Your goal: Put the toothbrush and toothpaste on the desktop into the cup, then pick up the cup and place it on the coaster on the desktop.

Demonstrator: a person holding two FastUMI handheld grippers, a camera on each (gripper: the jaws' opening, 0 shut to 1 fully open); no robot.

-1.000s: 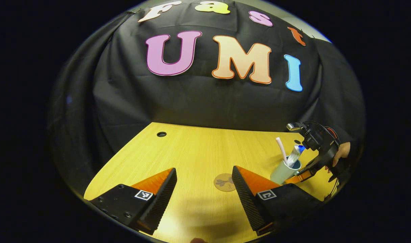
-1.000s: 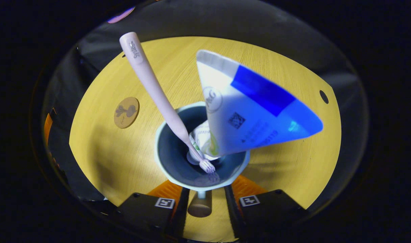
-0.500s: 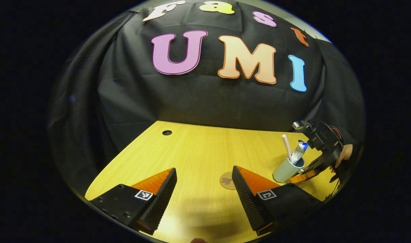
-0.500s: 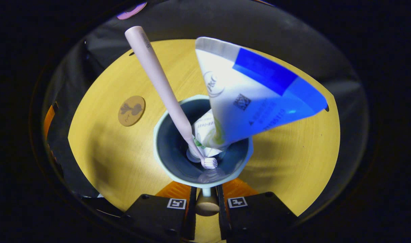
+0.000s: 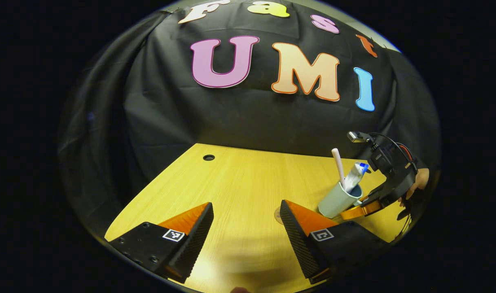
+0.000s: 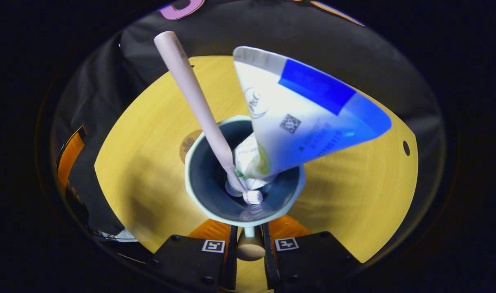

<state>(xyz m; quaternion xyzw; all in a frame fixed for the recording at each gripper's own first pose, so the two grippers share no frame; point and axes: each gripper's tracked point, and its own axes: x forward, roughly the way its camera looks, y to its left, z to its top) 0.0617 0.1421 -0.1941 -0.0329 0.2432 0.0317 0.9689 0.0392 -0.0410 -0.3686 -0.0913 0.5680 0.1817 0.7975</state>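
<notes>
A pale green cup (image 6: 244, 215) holds a pink toothbrush (image 6: 191, 89), head down, and a white-and-blue toothpaste tube (image 6: 305, 118). My right gripper (image 6: 248, 254) is shut on the cup's handle, which sits between its fingers. The round brown coaster (image 6: 189, 142) peeks out just behind the cup's left rim. In the left gripper view the cup (image 5: 337, 201) hangs tilted at the right, carried by the right gripper (image 5: 364, 207) in a hand (image 5: 419, 181). There the coaster (image 5: 277, 213) is mostly hidden behind my open left gripper (image 5: 246, 228), which holds nothing.
The yellow wooden desktop (image 5: 240, 183) has a cable hole (image 5: 209, 157) at its far left corner; another hole (image 6: 406, 147) lies at the right in the right gripper view. Black cloth walls the back and sides. The left gripper's orange finger (image 6: 69, 154) is at the far left.
The right gripper closed on the cup's handle, then carried the cup toward the coaster, which slid behind the cup's rim. The left gripper's view has shifted slightly.
</notes>
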